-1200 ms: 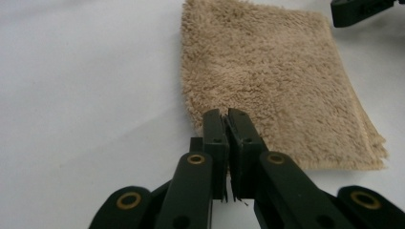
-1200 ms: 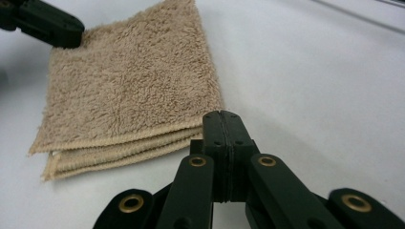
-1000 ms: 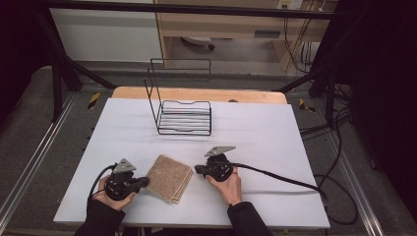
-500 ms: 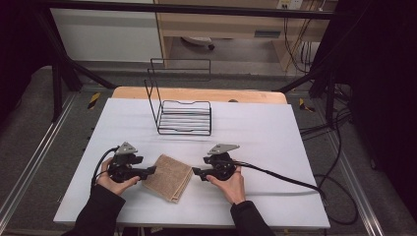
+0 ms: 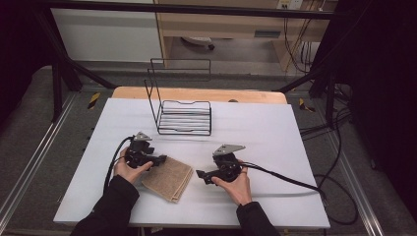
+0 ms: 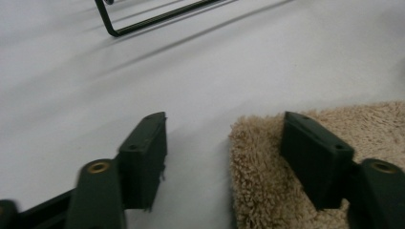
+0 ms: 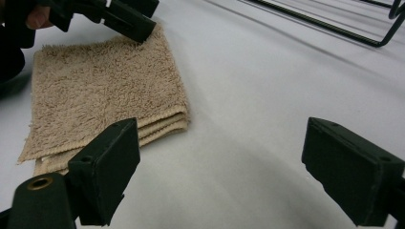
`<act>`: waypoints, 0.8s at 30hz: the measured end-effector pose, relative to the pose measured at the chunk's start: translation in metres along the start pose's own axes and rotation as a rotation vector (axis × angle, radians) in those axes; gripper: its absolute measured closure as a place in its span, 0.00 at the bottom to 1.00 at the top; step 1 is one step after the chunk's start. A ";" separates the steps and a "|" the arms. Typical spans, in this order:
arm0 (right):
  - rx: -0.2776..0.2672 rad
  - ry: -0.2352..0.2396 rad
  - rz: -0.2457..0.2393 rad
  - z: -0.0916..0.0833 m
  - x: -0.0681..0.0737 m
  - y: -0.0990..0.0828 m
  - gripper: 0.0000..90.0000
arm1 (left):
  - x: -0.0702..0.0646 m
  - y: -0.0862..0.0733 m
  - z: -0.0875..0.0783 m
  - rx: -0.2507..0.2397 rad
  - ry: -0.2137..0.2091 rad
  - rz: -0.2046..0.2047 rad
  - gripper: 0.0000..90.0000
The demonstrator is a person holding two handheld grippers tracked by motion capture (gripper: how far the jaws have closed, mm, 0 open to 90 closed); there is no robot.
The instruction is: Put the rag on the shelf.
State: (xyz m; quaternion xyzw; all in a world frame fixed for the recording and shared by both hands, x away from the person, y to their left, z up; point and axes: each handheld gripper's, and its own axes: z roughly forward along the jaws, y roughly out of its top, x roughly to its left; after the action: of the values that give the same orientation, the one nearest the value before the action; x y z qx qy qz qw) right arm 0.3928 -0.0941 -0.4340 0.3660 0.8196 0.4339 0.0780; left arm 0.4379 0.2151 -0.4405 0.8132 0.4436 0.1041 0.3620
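Folded towel point(image 5: 168, 177) lies between both claws; left claw point(image 5: 161, 159) over its corner.

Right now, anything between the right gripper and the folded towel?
Nothing visible. The right gripper stands open beside the folded towel, with only bare white table between. The left gripper is at the towel's far edge, out of that path.

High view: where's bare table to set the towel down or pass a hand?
Free: the wide strip of white table right of the wire rack, and the band between the rack and both grippers. Crowded: the near centre, where the folded towel lies between the left gripper and the right gripper; its cable crosses the near right.
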 end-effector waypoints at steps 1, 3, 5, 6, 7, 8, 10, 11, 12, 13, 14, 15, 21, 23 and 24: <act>0.002 -0.001 0.000 0.000 -0.001 0.000 0.13 | 0.001 0.000 0.001 0.001 -0.006 -0.007 0.48; -0.007 0.002 0.005 0.001 0.000 0.000 0.13 | 0.000 0.001 0.001 0.007 -0.027 -0.012 0.59; -0.010 0.008 0.017 0.002 0.001 -0.001 0.13 | -0.001 0.000 0.001 0.016 -0.036 -0.008 0.66; -0.010 0.008 0.017 0.002 0.001 -0.001 0.13 | -0.001 0.000 0.002 0.023 -0.044 -0.009 0.66; -0.010 0.009 0.020 0.003 0.001 -0.001 0.12 | -0.001 0.000 0.002 0.029 -0.049 -0.011 0.69; -0.006 0.009 0.020 0.003 0.000 -0.001 0.12 | -0.002 0.000 0.003 0.033 -0.053 -0.009 0.71; -0.004 0.011 0.031 0.004 0.001 -0.002 0.11 | -0.003 0.000 0.004 0.042 -0.060 -0.002 0.77; -0.004 0.011 0.031 0.004 0.001 -0.002 0.11 | -0.003 0.000 0.004 0.041 -0.061 0.003 0.77; -0.008 0.014 0.042 0.005 0.001 -0.001 0.11 | -0.004 0.000 0.004 0.041 -0.063 0.005 0.80; -0.008 0.014 0.042 0.005 0.001 -0.001 0.11 | -0.005 0.000 0.004 0.049 -0.061 0.009 0.80; -0.013 0.014 0.048 0.005 0.001 -0.001 0.11 | -0.005 -0.001 0.004 0.053 -0.063 0.013 0.81; -0.020 0.017 0.050 0.006 0.001 -0.001 0.11 | -0.005 -0.001 0.004 0.053 -0.065 0.012 0.82; -0.015 -0.006 0.056 0.016 0.010 0.007 0.12 | -0.006 -0.002 0.005 0.048 -0.070 0.026 0.86; -0.014 -0.012 0.054 0.022 0.015 0.011 0.15 | -0.007 -0.002 0.005 0.044 -0.069 0.028 0.87; -0.014 -0.012 0.054 0.022 0.015 0.011 0.15 | -0.007 -0.003 0.005 0.040 -0.068 0.033 0.87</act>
State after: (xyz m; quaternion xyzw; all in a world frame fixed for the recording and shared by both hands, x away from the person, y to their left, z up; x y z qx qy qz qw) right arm 0.3979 -0.0662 -0.4360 0.3902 0.8059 0.4392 0.0736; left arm 0.4347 0.2081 -0.4449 0.8305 0.4196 0.0735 0.3587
